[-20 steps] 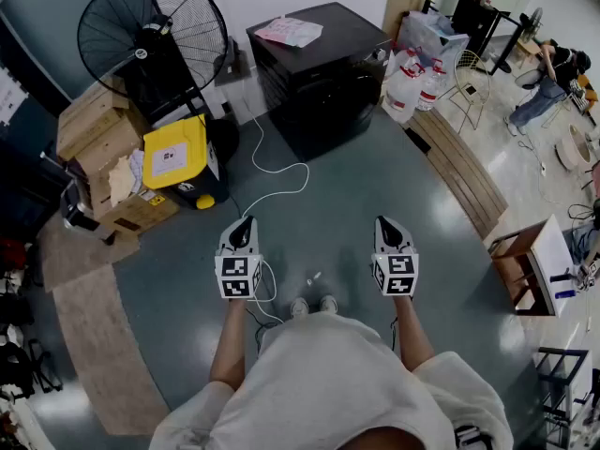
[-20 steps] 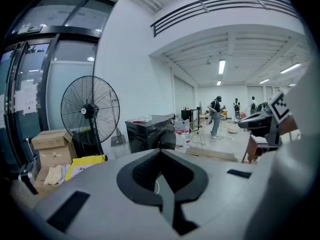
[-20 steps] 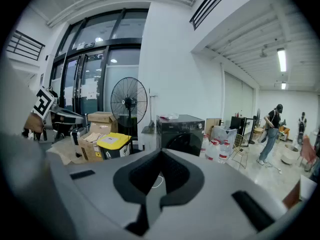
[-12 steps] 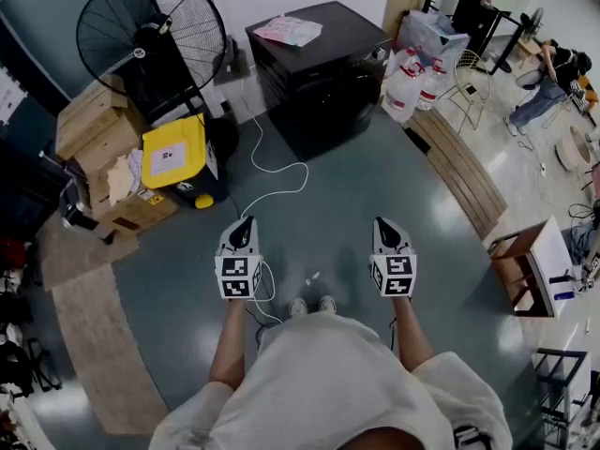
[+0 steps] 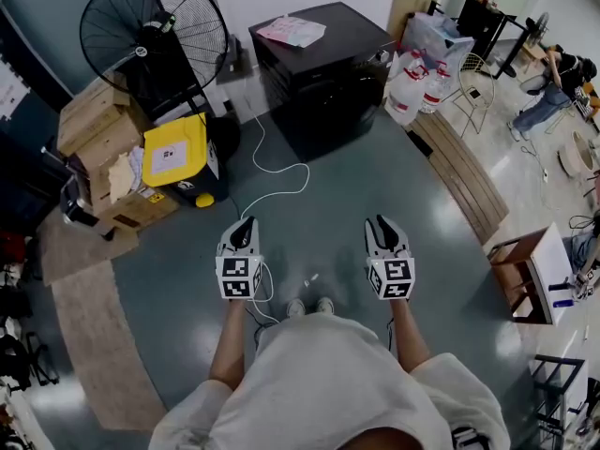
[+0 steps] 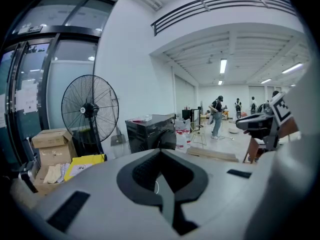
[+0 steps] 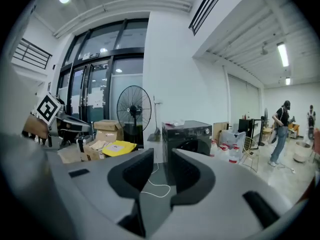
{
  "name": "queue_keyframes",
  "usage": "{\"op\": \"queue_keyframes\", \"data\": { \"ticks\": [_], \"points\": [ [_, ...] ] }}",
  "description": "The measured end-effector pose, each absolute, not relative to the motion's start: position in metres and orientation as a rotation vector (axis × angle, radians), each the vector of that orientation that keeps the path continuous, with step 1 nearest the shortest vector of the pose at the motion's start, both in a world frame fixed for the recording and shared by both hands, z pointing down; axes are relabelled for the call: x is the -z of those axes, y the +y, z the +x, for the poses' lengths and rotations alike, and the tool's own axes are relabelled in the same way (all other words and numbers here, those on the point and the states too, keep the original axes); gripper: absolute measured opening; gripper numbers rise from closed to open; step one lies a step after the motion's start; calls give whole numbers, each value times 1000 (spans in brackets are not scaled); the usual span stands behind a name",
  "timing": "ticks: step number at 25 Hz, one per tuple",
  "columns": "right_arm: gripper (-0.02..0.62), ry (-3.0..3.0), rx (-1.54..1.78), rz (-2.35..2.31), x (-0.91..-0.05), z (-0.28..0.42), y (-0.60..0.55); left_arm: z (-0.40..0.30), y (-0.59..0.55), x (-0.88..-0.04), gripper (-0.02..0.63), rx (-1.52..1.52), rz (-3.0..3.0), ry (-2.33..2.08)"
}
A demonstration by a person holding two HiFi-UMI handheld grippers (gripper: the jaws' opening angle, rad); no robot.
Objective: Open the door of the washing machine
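- Left gripper [image 5: 244, 226] [image 6: 161, 153]: jaws closed tip to tip, nothing between them.
- Right gripper [image 5: 382, 225] [image 7: 161, 156]: jaws slightly apart, narrow gap, empty; only floor and white cable [image 7: 152, 188] show through the gap.
- Both are held out side by side over the grey floor [image 5: 356, 195], pointing a bit downward, left one well apart from the right.
- Black washing machine [image 5: 319, 68] [image 7: 187, 134] [image 6: 150, 133]: straight ahead of both grippers, well apart from the jaw tips, a little nearer the right gripper's line.
- Door [image 5: 330, 111] on the front faces the grippers and looks closed; neither gripper touches it.
- Pink paper [image 5: 292, 31] lies on top of the machine.
- Ahead-left of the left gripper: standing fan [image 5: 155, 31], yellow bin [image 5: 176, 153], cardboard boxes [image 5: 94, 129].
- Ahead-right of the right gripper: water bottles [image 5: 412, 87], wooden planks [image 5: 461, 172].
- The cable runs on the floor from the machine's left side toward the grippers.
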State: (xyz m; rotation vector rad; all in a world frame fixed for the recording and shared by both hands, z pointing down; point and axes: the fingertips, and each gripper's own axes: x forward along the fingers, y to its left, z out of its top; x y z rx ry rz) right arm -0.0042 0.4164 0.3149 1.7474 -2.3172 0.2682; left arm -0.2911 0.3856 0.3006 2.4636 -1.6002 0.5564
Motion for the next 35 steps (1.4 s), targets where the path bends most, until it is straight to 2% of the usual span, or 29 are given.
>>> {"op": "queue_keyframes", "data": {
  "ticks": [4,9,26,35],
  "points": [
    [204,-2367,-297,1709,-318,-7,411,-285,384,-301,8,-552,2455,-1615],
    [251,-2385,-307,1660,-321,-5,405,-275,386,-299,8,-550,2431,-1644],
    [259,-2389,-324,1581,-348,-3,370,-271,373,-321,8,-585,2364,-1685],
    [259,-2358,-303,1573,-355,-21,313,-289,315,-335,8,-553,2359,-1664]
  ]
}}
